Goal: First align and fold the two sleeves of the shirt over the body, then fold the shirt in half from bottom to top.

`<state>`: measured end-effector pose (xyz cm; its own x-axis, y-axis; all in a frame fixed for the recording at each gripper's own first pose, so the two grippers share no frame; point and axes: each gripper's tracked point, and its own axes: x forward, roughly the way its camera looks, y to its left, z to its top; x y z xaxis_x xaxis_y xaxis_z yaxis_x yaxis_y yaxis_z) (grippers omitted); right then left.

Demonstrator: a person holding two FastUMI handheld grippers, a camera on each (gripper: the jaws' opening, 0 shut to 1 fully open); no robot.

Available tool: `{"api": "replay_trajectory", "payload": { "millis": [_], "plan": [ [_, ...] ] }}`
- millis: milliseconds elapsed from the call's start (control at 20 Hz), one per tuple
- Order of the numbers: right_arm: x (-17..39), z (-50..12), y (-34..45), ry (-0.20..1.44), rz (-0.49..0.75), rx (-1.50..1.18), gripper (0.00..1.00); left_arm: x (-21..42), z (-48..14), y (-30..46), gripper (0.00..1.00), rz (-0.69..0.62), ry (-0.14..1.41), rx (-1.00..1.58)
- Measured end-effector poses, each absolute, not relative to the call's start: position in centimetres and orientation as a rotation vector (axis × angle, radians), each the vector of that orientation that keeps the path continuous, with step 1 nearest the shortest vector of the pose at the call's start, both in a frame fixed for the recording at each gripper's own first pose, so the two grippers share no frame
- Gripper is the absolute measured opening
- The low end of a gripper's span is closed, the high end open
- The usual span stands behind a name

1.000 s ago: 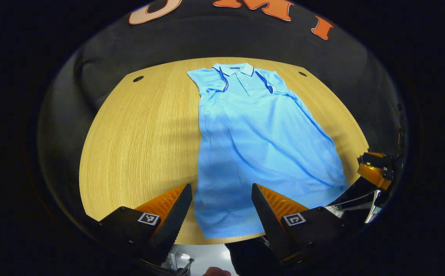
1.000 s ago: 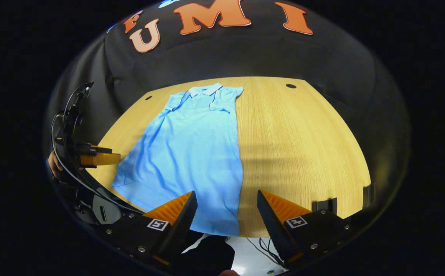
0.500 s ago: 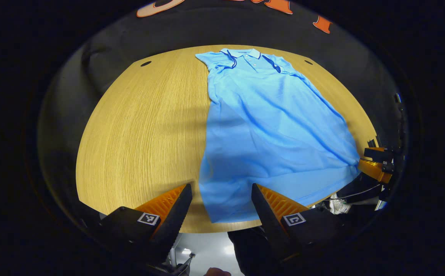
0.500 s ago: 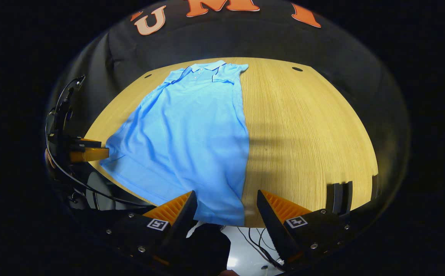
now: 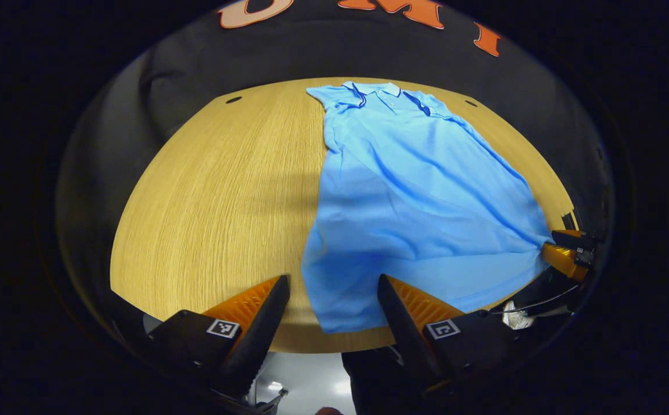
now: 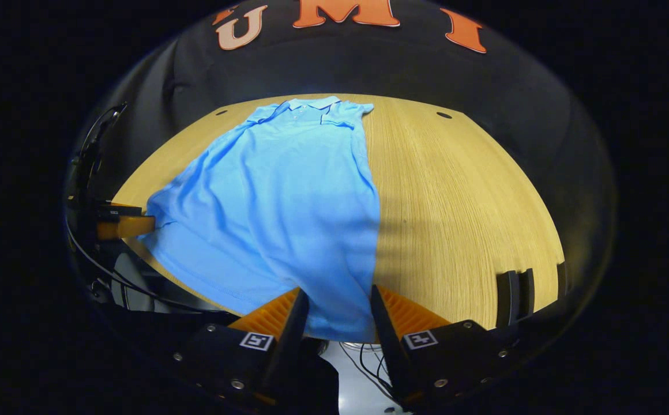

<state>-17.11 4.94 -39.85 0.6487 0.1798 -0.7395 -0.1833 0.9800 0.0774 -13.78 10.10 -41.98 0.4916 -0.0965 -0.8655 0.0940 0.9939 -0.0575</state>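
Note:
A light blue polo shirt [image 5: 415,190] lies flat on the wooden table [image 5: 213,202], collar at the far side, both sleeves folded in over the body. My left gripper [image 5: 332,282] is open over the near edge, one bottom hem corner lying between its spread fingers. My right gripper [image 6: 337,291] is at the other hem corner of the shirt [image 6: 277,196], its jaws drawn closer but still apart, cloth in the gap. Each gripper appears in the other's view: the right gripper [image 5: 565,256] and the left gripper [image 6: 124,226], each touching its hem corner.
The table [image 6: 461,202] has small round holes [image 5: 233,100] [image 6: 443,115] near its far corners. Black brackets [image 6: 513,288] sit on its right near edge. Below the near edge I see pale floor with cables [image 6: 363,357]. Bare wood flanks the shirt.
Both grippers have come in toward the bottom hem corners. The right gripper's jaws have narrowed around the cloth; the left's stay wide. The hem has shifted slightly.

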Motion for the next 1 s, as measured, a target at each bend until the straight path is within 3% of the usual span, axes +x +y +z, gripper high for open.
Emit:
{"api": "replay_trajectory", "payload": {
  "millis": [50, 100, 150, 200, 350, 450, 550, 1000],
  "plan": [
    [-16.8, -39.7, 4.9, 0.818, 0.192, 0.002, 0.45, -13.7, -42.2, 10.1, 1.00, -0.102, 1.049, -0.010],
    [-16.6, -39.8, 4.9, 0.800, 0.169, 0.004, 0.40, -13.6, -42.1, 10.0, 1.00, -0.099, 1.040, -0.019],
    [-16.5, -39.8, 5.1, 0.797, 0.156, 0.001, 0.22, -13.5, -42.2, 9.8, 0.96, -0.090, 1.037, -0.018],
    [-16.5, -39.7, 5.3, 0.799, 0.156, -0.010, 0.19, -13.2, -42.3, 9.5, 0.92, -0.083, 1.033, -0.024],
    [-16.1, -39.8, 5.5, 0.839, 0.140, 0.015, 0.06, -12.7, -42.2, 8.4, 0.41, -0.070, 1.037, -0.017],
    [-15.9, -39.6, 6.4, 0.889, 0.162, 0.079, 0.01, -12.3, -42.3, 7.6, 0.11, -0.079, 1.041, 0.002],
    [-15.6, -39.6, 6.2, 0.914, 0.150, 0.145, 0.01, -11.9, -41.8, 7.1, 0.05, -0.075, 1.045, -0.023],
    [-9.2, -34.0, 5.0, 0.805, 0.099, 0.184, 0.01, -4.9, -36.2, 7.6, 0.05, -0.096, 0.927, -0.068]
  ]
}}
